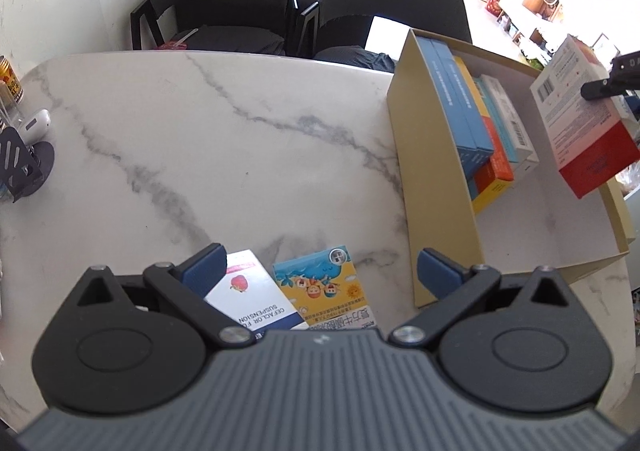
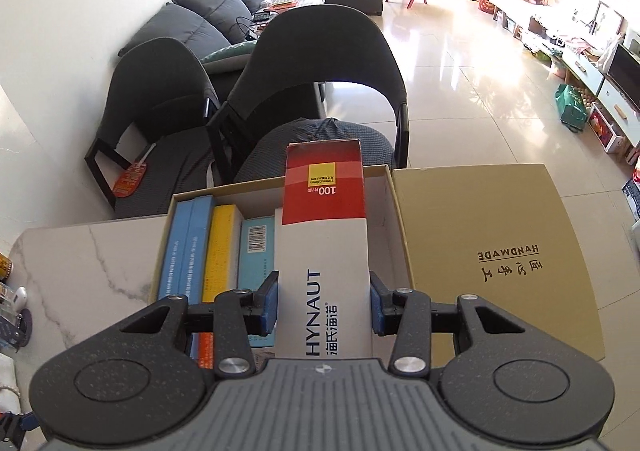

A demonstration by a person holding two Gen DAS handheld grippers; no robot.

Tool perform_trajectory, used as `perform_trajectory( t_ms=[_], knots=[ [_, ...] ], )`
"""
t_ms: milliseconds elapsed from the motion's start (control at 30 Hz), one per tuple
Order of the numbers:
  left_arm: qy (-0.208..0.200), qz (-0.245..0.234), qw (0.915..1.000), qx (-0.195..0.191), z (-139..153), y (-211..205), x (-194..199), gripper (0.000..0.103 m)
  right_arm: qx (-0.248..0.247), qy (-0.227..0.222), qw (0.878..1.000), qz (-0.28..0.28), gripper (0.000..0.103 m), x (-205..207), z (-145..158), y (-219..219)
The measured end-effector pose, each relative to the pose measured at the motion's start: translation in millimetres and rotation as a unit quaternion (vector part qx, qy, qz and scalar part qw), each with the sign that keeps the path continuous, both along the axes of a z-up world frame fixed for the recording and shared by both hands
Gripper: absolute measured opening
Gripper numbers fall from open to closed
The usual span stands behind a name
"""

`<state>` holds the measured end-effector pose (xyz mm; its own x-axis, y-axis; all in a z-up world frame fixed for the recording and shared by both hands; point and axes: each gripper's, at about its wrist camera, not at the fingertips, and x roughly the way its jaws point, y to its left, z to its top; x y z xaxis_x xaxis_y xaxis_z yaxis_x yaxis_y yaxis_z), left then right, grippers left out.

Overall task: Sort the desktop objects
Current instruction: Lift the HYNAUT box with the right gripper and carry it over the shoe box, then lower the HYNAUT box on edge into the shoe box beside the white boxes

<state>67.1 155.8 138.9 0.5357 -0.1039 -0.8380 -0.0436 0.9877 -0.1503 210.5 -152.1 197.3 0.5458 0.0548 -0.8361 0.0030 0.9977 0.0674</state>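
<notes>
Stone, card and matt plastic

We see a polished white marble-look table [image 1: 224,139] with grey veins, a matt tan cardboard box [image 2: 404,219] and its lid [image 2: 496,251], and smooth printed card on the red-and-white carton [image 2: 324,235]. Our grippers' [image 2: 324,305] shells look speckled matt black plastic, with blue rubbery pads [image 2: 269,307] and shiny metal pins.
</notes>
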Motion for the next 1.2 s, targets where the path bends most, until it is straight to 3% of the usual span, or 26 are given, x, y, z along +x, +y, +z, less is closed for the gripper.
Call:
perform_trajectory(
  t_ms=[233,433,800,900,1033,1200],
  knots=[
    [0.002,0.006,1.0000,0.001,0.1,-1.7,1.1,0.103,-0.052,0.010,0.999,0.009,0.045,24.3,-28.8,10.8],
    [0.007,0.018,0.9998,0.007,-2.0,2.3,-1.1,0.103,-0.064,0.022,0.997,0.023,0.045,40.3,-51.0,15.9],
    [0.021,0.034,0.9991,0.010,-8.4,10.7,-0.9,0.103,-0.035,0.016,0.998,0.040,0.046,58.8,-80.8,3.8],
    [0.022,0.029,0.9993,0.012,-8.5,8.3,1.8,0.103,-0.026,0.017,0.999,0.034,0.046,60.3,-86.0,-1.5],
    [0.020,0.019,0.9995,0.013,-6.7,3.7,5.5,0.103,-0.062,-0.018,0.996,0.055,0.050,52.5,-82.4,4.9],
    [0.015,0.011,0.9997,0.016,-3.7,-0.2,8.4,0.103,-0.044,-0.027,0.998,0.042,0.051,50.3,-70.1,-1.3]
  ],
)
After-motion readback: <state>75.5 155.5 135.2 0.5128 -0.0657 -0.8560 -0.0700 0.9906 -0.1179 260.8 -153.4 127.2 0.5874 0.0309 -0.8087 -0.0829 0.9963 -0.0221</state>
